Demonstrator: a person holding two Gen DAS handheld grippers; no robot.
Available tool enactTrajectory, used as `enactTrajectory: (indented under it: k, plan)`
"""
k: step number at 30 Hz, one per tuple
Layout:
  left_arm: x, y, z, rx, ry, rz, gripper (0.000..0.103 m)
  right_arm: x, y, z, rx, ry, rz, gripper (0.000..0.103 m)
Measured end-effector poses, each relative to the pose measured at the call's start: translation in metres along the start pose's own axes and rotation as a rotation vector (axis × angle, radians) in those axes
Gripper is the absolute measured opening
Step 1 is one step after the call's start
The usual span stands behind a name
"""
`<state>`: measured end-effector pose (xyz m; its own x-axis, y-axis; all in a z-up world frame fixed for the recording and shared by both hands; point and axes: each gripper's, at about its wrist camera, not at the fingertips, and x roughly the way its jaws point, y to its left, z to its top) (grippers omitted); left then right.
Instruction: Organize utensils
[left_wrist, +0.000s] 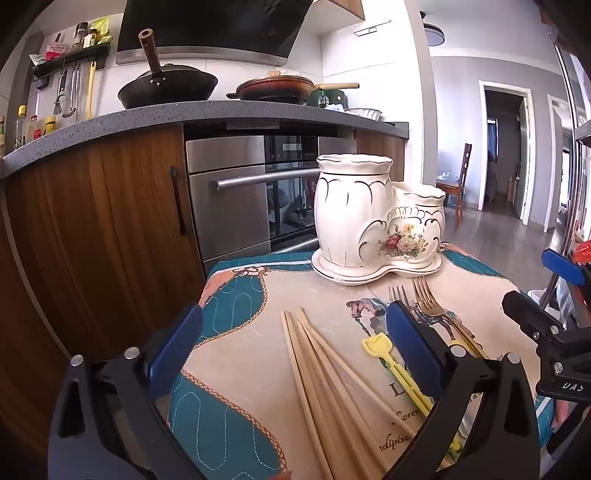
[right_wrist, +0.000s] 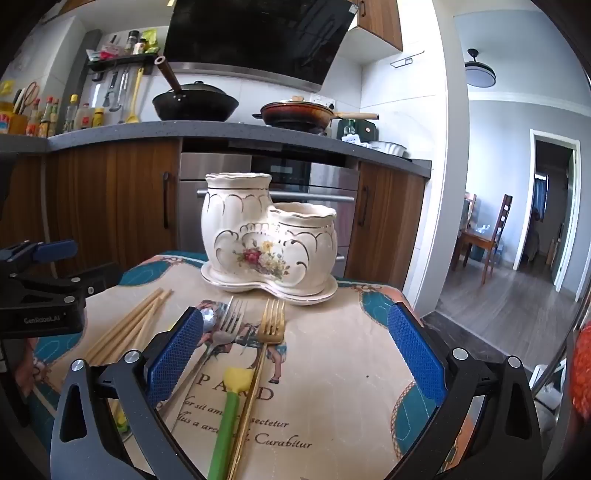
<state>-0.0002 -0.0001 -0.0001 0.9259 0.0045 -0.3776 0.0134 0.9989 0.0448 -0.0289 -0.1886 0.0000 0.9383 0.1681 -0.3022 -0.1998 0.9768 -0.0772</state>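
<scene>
Since both hand-held grippers, left (left_wrist: 295, 354) and right (right_wrist: 295, 354), are held wide open and empty above the desk (right_wrist: 351, 369), nothing is gripped yet. The loosely fanned chopsticks (left_wrist: 321, 376) could be scattered if one were pinched alone. The cream, floral-painted ceramic holder (right_wrist: 266, 247) is set behind them, unfilled.

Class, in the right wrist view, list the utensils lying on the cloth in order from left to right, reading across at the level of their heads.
Chopsticks → spoon → silver fork → gold fork. The green-handled scraper with the yellow head lies nearer the camera, overlapping the gold fork's handle, so it is left out of the order.
</scene>
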Motion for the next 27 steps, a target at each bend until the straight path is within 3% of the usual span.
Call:
enactTrajectory:
  k: [27]
  plan:
    - [0.008, -0.002, -0.001, -0.004, 0.024, -0.007, 0.098, 0.003, -0.001, 0.000, 0.014, 0.019, 0.011, 0.099]
